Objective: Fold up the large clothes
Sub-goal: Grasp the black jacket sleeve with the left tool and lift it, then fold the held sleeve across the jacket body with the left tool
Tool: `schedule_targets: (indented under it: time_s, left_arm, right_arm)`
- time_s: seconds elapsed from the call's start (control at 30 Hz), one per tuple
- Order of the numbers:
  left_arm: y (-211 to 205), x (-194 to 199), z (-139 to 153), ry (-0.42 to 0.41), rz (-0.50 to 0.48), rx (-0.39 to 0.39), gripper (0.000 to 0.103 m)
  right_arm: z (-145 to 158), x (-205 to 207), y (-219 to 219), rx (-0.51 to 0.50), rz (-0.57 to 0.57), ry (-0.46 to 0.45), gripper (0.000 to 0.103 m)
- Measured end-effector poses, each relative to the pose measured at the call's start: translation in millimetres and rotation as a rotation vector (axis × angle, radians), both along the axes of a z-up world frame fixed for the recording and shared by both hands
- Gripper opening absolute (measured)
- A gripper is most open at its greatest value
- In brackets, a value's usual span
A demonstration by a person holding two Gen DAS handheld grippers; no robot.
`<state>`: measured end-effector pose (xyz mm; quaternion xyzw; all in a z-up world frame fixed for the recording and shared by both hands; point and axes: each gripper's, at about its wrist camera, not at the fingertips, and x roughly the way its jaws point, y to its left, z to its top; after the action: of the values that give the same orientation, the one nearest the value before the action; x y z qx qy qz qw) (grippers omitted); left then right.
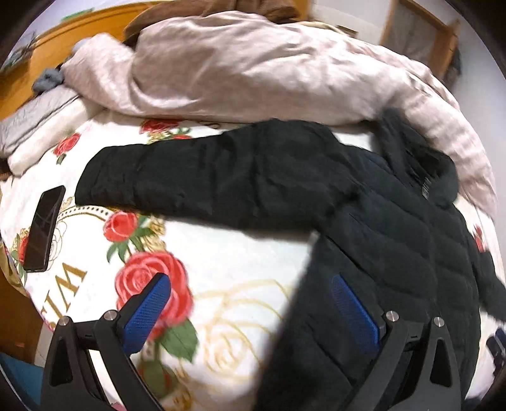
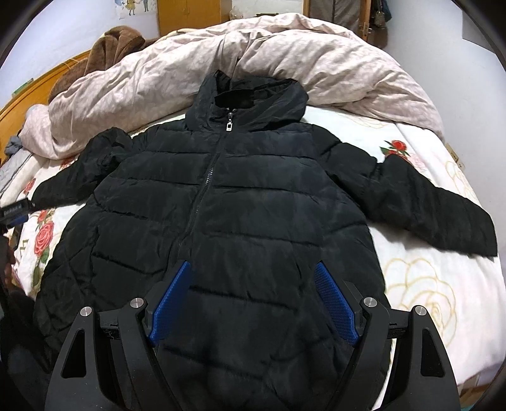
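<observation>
The black puffer jacket (image 2: 227, 202) is lying zipped and face-up across the bed (image 2: 436, 284), hood toward the crumpled duvet (image 2: 158, 79); the left gripper (image 1: 253, 313), jaws wide, is hovering nearer its outstretched left-side sleeve (image 1: 189, 180), while the right gripper (image 2: 253, 303), also wide and empty, is hanging over the hem

Pale wall (image 2: 79, 28), wooden headboard (image 2: 19, 104), rose-printed bed sheet (image 2: 427, 268), crumpled duvet (image 2: 316, 63).
</observation>
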<state>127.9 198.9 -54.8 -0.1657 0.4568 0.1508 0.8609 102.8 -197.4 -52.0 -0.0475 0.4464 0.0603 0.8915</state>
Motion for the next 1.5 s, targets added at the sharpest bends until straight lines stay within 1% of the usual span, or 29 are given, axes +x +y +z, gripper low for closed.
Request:
schedule_targets:
  time_s: [0.07,0.17,0.23,0.3,0.37,0.57,0.7,0.77,0.8,0.83,0.87,0.93,1.0,1.03,1.17,1.27,1.3,1.4,1.5]
  left_arm:
    - [16.0,8.4,-7.1,0.012,0.025,-0.002,0.103]
    - [38.5,21.1,-19.7,0.018,0.065,-0.006,0.099]
    - [54.2,27.0,-26.7,0.004,0.096,-0.019,0.095]
    - [70.1,32.8,-35.7,-0.004,0.137,-0.02,0.095]
    - [86.3,37.7,-45.9,-0.009,0.172,-0.047,0.095]
    - [127.2,49.2,-75.3,-0.009,0.29,-0.069,0.093]
    - [149.1,50.9,-95.2,-0.01,0.368,-0.119,0.092]
    - [151.3,55.5,-96.8,-0.02,0.364,-0.084,0.091]
    - [151.2,58.4,-97.5,-0.019,0.356,-0.068,0.086]
    - [150.6,59.8,-97.5,-0.023,0.354,-0.055,0.078]
    - [150.7,60.5,-96.6,-0.029,0.357,-0.045,0.071]
    - [149.5,61.2,-91.1,-0.055,0.341,-0.044,0.038]
    - [146.4,61.0,-80.8,-0.068,0.326,-0.021,0.023]
    - [144.3,60.4,-74.0,-0.079,0.316,-0.021,0.019]
    - [127.1,56.8,-32.5,-0.149,0.245,0.0,0.017]
    - [106.0,52.1,12.2,-0.234,0.176,0.01,0.016]
    - [96.2,50.8,30.2,-0.267,0.146,0.015,0.016]
    - [65.1,49.1,70.4,-0.334,0.051,0.014,0.016]
    - [25.0,49.1,102.3,-0.38,-0.061,0.012,0.016]
  right_arm:
    - [-4.9,9.2,3.2,-0.004,0.001,0.012,0.08]
    - [-13.8,21.8,8.2,-0.013,0.008,0.036,0.08]
    - [-20.1,28.3,10.5,-0.015,0.012,0.054,0.08]
    - [-26.0,33.3,11.2,-0.017,0.01,0.068,0.08]
    - [-31.7,37.8,10.6,-0.024,0.004,0.079,0.08]
    - [-48.7,51.5,1.1,-0.032,-0.042,0.114,0.08]
    - [-55.3,59.4,-6.1,-0.045,-0.062,0.126,0.08]
    - [-58.7,63.5,-10.1,-0.052,-0.073,0.133,0.08]
    - [-59.5,65.0,-11.3,-0.052,-0.076,0.135,0.08]
    - [-60.3,66.1,-12.8,-0.052,-0.081,0.136,0.08]
    - [-60.8,67.3,-14.2,-0.052,-0.085,0.136,0.08]
    - [-60.9,68.9,-16.5,-0.054,-0.091,0.134,0.08]
    - [-61.1,68.0,-18.0,-0.054,-0.093,0.13,0.08]
    - [-60.9,67.3,-18.5,-0.054,-0.094,0.129,0.08]
    - [-56.7,61.2,-22.0,-0.041,-0.098,0.122,0.08]
    - [-48.9,54.1,-25.7,-0.024,-0.107,0.106,0.08]
    - [-45.0,51.0,-27.7,-0.018,-0.111,0.099,0.08]
    - [-34.6,42.2,-35.3,0.004,-0.121,0.079,0.08]
    - [-24.1,32.8,-44.6,0.022,-0.131,0.056,0.08]
